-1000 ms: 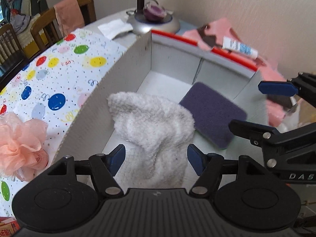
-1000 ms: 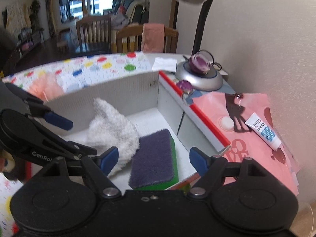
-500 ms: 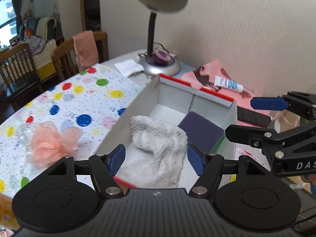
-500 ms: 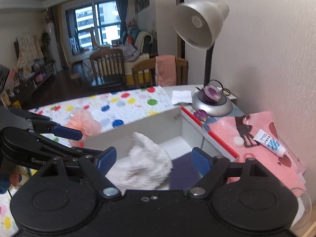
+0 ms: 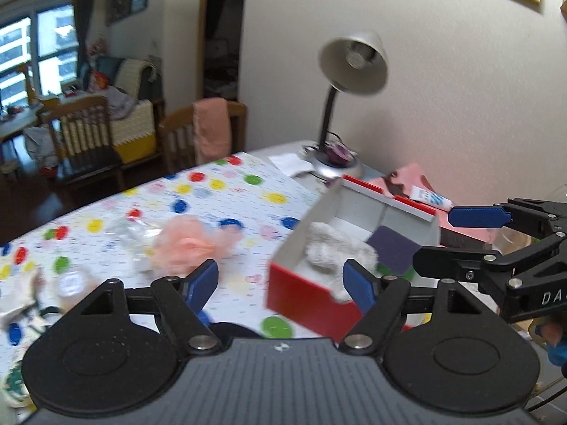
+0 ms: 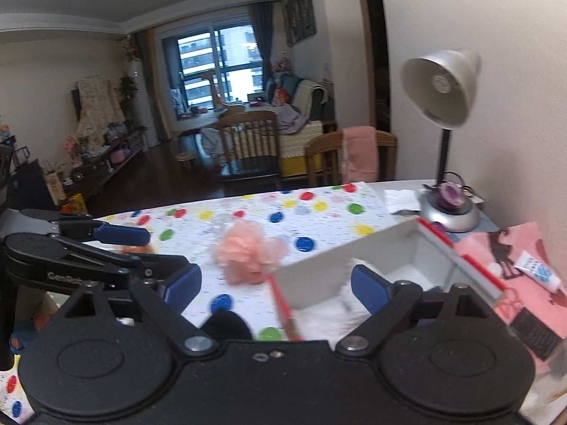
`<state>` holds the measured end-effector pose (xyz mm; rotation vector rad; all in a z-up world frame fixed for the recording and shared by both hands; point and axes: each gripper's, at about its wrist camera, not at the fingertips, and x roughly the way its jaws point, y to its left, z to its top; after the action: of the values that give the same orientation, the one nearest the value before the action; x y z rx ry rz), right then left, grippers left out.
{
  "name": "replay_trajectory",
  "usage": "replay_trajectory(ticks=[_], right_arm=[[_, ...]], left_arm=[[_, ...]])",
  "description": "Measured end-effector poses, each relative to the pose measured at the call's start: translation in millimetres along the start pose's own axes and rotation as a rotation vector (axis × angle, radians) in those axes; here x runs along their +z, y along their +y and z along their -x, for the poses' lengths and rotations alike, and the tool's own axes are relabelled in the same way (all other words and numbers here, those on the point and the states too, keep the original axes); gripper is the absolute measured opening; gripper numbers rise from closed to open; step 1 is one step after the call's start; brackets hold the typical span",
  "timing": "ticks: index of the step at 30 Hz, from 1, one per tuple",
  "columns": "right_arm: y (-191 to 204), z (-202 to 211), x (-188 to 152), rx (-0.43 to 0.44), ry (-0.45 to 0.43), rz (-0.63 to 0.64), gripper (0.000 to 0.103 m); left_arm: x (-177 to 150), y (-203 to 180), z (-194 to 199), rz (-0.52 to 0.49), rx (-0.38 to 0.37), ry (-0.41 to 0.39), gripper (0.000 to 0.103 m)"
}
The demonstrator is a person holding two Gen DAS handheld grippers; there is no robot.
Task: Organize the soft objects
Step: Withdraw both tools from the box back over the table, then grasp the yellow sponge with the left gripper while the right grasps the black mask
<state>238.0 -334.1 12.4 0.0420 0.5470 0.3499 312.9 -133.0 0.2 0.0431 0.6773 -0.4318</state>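
A red-and-white box [image 5: 304, 294] stands on the dotted tablecloth [image 5: 212, 194]. A fluffy white towel [image 5: 329, 251] and a purple sponge [image 5: 393, 248] lie inside it. To its left on the cloth lies a pink bath pouf [image 5: 187, 244], also seen in the right wrist view [image 6: 244, 251]. My left gripper [image 5: 281, 278] hangs above the table, back from the box; its jaws are opening and hold nothing. My right gripper [image 6: 276, 283] hovers beside it over the box's near end [image 6: 329, 276], jaws also opening and empty. The towel [image 6: 319, 311] is partly hidden behind its fingers.
A grey desk lamp [image 5: 351, 67] stands at the wall behind the box. A white tube [image 5: 430, 196] lies on pink paper [image 6: 496, 248], and a white tissue [image 5: 288, 163] lies near the lamp base. Wooden chairs [image 6: 248, 141] stand past the table's far edge.
Both grippers have drawn back and up from the box, so it looks smaller and more of the room shows. Their jaws stand wider. Towel and sponge stay in the box.
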Motion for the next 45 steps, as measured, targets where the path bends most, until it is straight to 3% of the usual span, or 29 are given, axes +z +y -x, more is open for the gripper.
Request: replay_trajectory(ticks=[6,9,14,21,31,37,45], right_arm=[[38.6,-11.2,-2.4,0.035,0.012,0.007,0.099],[55.8,-19.1,-7.0,0.044,0.022,0.015,0.102],[82.1,-34.1,-17.1,0.046,0.047,0.022,0.103],[106.4,-62.0,-36.2,0.044,0.094,0.026,0.103],[111.6,-111.0,-62.4,-0.011,0.176,0.010,0.103],[111.6,-139.0,-77.5,-0.040,0.223,0.027,0.102],[105.6,-177.5,-92.5,-0.057,0.311,0.038,0.095]], left_arm=[[-21.5,39.0,48.0,0.020,0.074,-0.072,0.088],[-33.5,56.3,64.2,0.027,0.102,-0.087,0.102],[-55.9,88.8,86.0,0.079,0.094,-0.106,0.102],[-91.8,131.1,100.3,0.125,0.155,-0.124,0.103],[-148.3,188.5,97.7,0.246,0.214,-0.050,0.103],[-178.7,208.4,87.3,0.269,0.266,0.021,0.103],[-214.4,229.7,65.4,0.327,0.258,0.139,0.103]])
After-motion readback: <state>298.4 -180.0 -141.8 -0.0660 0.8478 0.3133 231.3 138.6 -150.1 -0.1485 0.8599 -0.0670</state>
